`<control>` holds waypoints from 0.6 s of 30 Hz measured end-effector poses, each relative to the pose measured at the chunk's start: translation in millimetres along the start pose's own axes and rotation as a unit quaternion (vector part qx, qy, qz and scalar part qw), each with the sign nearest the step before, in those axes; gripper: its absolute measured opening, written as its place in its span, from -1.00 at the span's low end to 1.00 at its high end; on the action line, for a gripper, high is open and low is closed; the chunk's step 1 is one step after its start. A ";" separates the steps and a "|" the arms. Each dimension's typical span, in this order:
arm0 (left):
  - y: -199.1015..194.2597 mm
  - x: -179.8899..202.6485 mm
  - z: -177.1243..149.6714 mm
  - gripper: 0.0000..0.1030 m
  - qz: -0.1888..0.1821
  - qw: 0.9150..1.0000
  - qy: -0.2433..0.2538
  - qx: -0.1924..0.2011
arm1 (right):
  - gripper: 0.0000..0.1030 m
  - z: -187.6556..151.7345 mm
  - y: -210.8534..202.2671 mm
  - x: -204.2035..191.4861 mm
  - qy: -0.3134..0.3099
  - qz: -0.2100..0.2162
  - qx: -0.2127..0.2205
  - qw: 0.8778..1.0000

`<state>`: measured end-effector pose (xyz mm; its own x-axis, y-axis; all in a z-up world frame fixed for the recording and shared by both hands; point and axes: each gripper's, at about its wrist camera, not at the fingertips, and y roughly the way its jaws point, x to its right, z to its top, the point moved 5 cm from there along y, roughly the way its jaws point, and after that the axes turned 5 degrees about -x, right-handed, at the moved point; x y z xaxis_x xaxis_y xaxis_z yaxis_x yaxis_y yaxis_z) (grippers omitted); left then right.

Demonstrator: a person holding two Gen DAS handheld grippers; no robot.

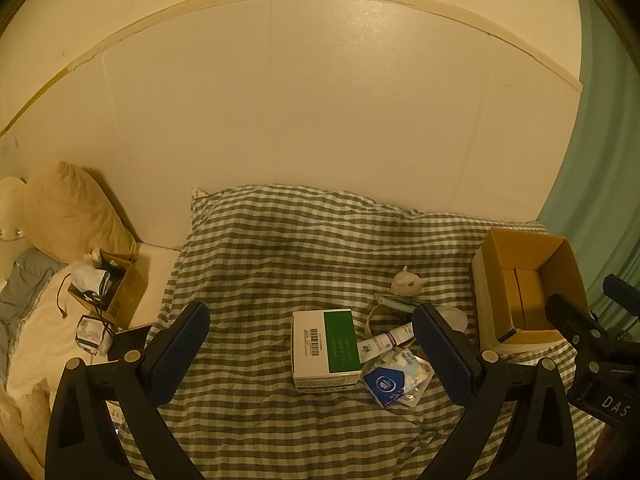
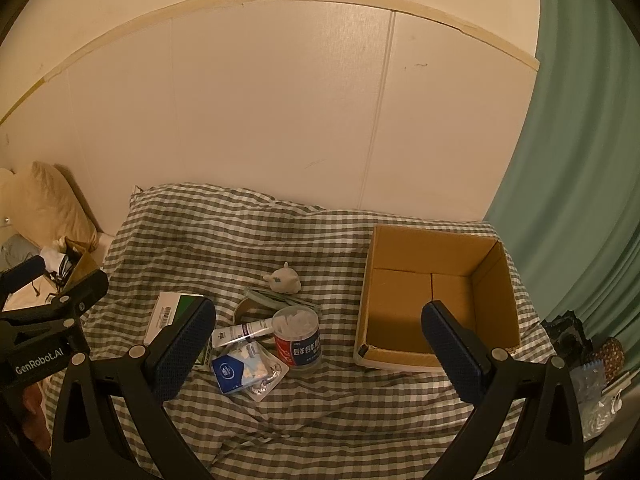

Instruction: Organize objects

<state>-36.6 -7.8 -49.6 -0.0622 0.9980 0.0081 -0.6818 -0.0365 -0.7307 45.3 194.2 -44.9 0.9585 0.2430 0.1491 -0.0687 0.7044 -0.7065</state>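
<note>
On the checked bedspread (image 1: 280, 264) lies a pile of small things: a white and green box (image 1: 326, 350), a white tube (image 1: 386, 342), a blue packet (image 1: 386, 384) on blister packs, a tape roll (image 1: 378, 314) and a small white plush toy (image 1: 406, 282). The right wrist view shows the same pile, with a jar of cotton swabs (image 2: 298, 338), the tube (image 2: 244, 330), the packet (image 2: 230, 372) and the toy (image 2: 284, 278). An open, empty cardboard box (image 2: 436, 292) stands to the right. My left gripper (image 1: 312, 354) and right gripper (image 2: 318, 350) are open and empty above the bed.
A second cardboard box (image 1: 116, 292) full of cables and cloth stands at the left by a cream pillow (image 1: 68, 208). A white wall runs behind the bed. A green curtain (image 2: 580, 160) hangs at the right, with small clutter (image 2: 588, 360) below it.
</note>
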 end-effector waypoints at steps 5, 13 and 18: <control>1.0 0.5 0.2 1.00 0.003 1.000 -0.005 -0.001 | 0.99 0.2 -0.2 0.2 0.001 -0.001 0.000 1.000; 1.1 -9.9 0.9 1.00 0.012 1.000 -0.008 -0.003 | 0.99 2.1 1.3 -0.5 0.008 -0.005 -0.004 1.000; 5.6 -17.3 -0.5 1.00 0.015 1.000 -0.016 -0.010 | 0.99 5.3 1.7 -2.5 0.018 -0.006 -0.006 1.000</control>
<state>-39.0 -25.2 -54.1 -0.1055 0.9944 0.0069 -0.6645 -0.0654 -0.7444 41.3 198.4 -42.8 0.9685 0.2101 0.1339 -0.0530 0.6989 -0.7133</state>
